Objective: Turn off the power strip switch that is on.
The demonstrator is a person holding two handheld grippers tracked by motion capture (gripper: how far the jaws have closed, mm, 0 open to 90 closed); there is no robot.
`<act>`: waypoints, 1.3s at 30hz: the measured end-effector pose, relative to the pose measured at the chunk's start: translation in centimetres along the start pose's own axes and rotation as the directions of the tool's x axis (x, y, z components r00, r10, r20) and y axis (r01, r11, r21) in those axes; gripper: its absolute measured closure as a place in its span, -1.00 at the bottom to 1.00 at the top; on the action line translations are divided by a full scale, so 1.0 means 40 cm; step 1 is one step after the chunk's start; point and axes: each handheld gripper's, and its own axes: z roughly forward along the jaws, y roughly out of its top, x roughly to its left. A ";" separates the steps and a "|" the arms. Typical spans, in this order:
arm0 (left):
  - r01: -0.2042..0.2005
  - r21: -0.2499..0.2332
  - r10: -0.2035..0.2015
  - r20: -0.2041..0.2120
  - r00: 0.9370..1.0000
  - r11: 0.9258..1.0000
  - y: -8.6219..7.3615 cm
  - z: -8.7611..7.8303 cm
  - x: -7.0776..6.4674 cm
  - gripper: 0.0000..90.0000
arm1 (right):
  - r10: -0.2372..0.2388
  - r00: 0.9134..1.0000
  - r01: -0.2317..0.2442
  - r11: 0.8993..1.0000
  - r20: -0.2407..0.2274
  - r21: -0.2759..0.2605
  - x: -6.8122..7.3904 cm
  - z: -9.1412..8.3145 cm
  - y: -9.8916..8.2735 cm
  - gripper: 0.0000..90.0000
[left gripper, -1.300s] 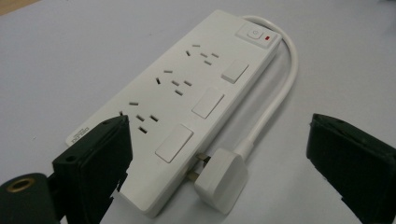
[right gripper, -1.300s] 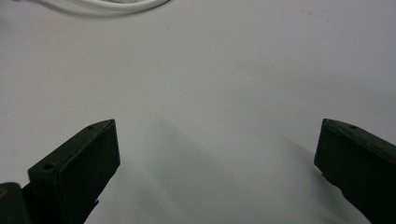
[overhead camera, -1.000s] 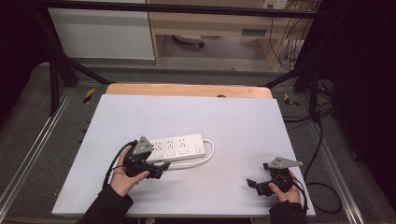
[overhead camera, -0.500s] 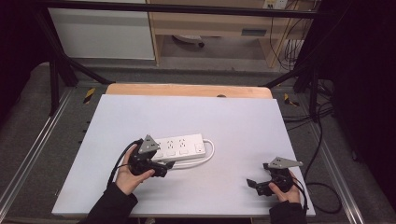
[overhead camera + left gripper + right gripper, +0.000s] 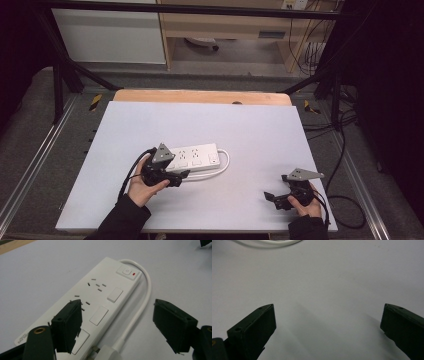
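A white power strip (image 5: pixel 197 155) lies on the white table (image 5: pixel 210 120), its switch end to the right. Its white cable (image 5: pixel 142 302) loops back along the near side to a plug (image 5: pixel 107 353) by the strip's left end. My left gripper (image 5: pixel 181 176) is at that end, held in a hand. In the left gripper view, my left gripper (image 5: pixel 117 305) has one jaw over the strip's top and the other beyond the cable. The jaws have just been closing and no pad presses on anything. My right gripper (image 5: pixel 270 196) rests open near the front right of the table, with bare table between the jaws (image 5: pixel 328 307).
A wooden board edge (image 5: pixel 200 96) runs along the table's far side. Metal rails flank the table, and black cables (image 5: pixel 345 150) trail on the floor at the right. A shelf unit stands behind.
The left gripper has edged slightly right toward the strip's left end. The right gripper has stayed put.
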 end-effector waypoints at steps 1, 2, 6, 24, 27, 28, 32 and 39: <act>0.003 -0.003 -0.003 0.003 1.000 1.000 0.003 0.002 -0.002 -0.46 | -0.001 1.000 0.001 1.000 0.000 0.001 0.000 0.000 0.000 -0.98; 0.003 -0.003 -0.003 0.003 1.000 1.000 0.003 0.002 -0.002 -0.44 | -0.002 1.000 0.002 1.000 0.001 -0.001 0.000 -0.001 0.000 -0.98; -0.001 -0.004 0.001 0.008 1.000 1.000 0.010 0.008 -0.007 -0.37 | 0.000 1.000 0.000 1.000 0.000 -0.001 0.000 -0.001 0.000 -0.98; 0.007 -0.003 -0.007 -0.001 1.000 1.000 0.025 0.035 -0.016 0.08 | 0.000 1.000 0.000 1.000 0.001 0.000 0.000 -0.001 0.000 -0.98; 0.007 -0.004 -0.007 -0.003 1.000 1.000 0.025 0.037 -0.017 0.13 | 0.002 1.000 -0.002 1.000 0.000 0.001 0.000 -0.001 0.000 -0.98; 0.007 -0.002 -0.007 -0.006 1.000 1.000 0.026 0.040 -0.016 0.15 | 0.002 1.000 -0.002 1.000 0.000 0.001 0.000 -0.001 0.000 -0.98; 0.011 0.000 -0.011 -0.011 1.000 1.000 0.027 0.047 -0.016 0.21 | 0.000 1.000 0.000 1.000 0.000 0.001 -0.001 -0.001 0.000 -0.98; 0.018 0.000 -0.018 -0.017 1.000 1.000 0.028 0.057 -0.016 0.32 | 0.000 1.000 0.000 1.000 -0.002 0.001 0.000 -0.001 0.000 -0.98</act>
